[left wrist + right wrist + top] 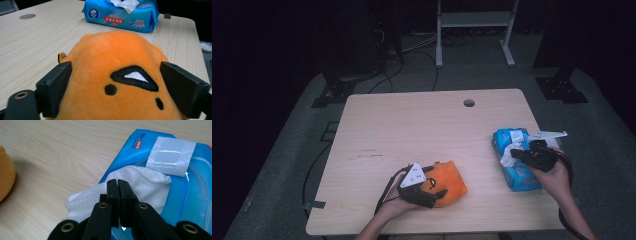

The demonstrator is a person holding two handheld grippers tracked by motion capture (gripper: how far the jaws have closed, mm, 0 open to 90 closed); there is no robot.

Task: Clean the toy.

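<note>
Right gripper (117,185) had its two black jaws pressed tight together, and they looked like they were pinching the white wet wipe (140,187) that stuck out of the blue plastic pack of wipes (197,195). I cannot see the very tips, so the pinch is my best guess. The wipe came out of the hole in the top of the pack, right under the gripper, with the clear sticky flap (170,155) folded back behind it. The pack lay on the right side of the light wooden desk (412,130), with its long side running away from the person. So the right hand (557,180) was the near one for the wipe, and pulling up and away from the pack would likely be the way to get it out.

Left gripper (115,82) had its jaws wide around the soft orange plush toy (117,57), one jaw on each side, touching its sides and holding it on the desk. The toy sat near the front edge, well apart from the pack, to the pack's left in the high view.
</note>
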